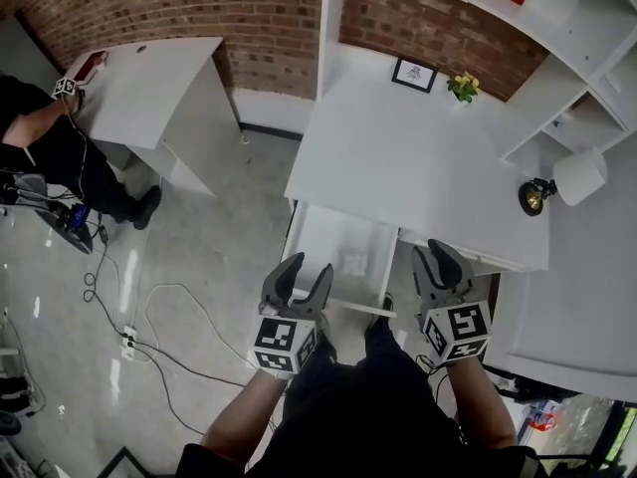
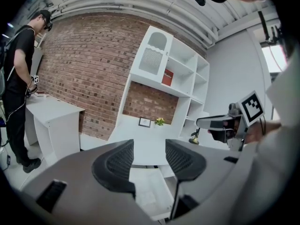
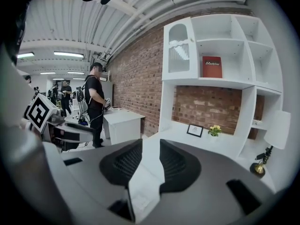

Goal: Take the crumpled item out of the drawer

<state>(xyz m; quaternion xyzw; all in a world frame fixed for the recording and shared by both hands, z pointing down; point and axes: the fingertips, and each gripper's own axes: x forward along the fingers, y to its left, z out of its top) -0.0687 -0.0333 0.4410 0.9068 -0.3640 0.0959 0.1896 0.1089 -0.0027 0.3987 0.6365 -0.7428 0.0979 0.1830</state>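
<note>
Far left of the fingers, a person in black [image 1: 40, 147] at a separate white desk [image 1: 149, 78], with cables [image 1: 169, 307] trailing over the floor nearer in. Next, the left gripper [image 1: 309, 267] over the near left corner of the open drawer [image 1: 323, 237], its fingers [image 2: 117, 165] spread wide with nothing between them. Just right of and beyond those fingers, the crumpled item [image 1: 355, 262], pale and lying inside the drawer, untouched. Further right, the right gripper [image 1: 441, 257] past the drawer's right side by the front edge of the white bench [image 1: 398, 157], fingers [image 3: 126, 165] parted by a narrower gap, gripping nothing. Well beyond both pairs of fingers, at the back of the bench, a small picture frame [image 1: 413, 74], then yellow flowers [image 1: 463, 86]. Off to the right of the right fingers, a lamp [image 1: 537, 196] with a white shade.
</note>
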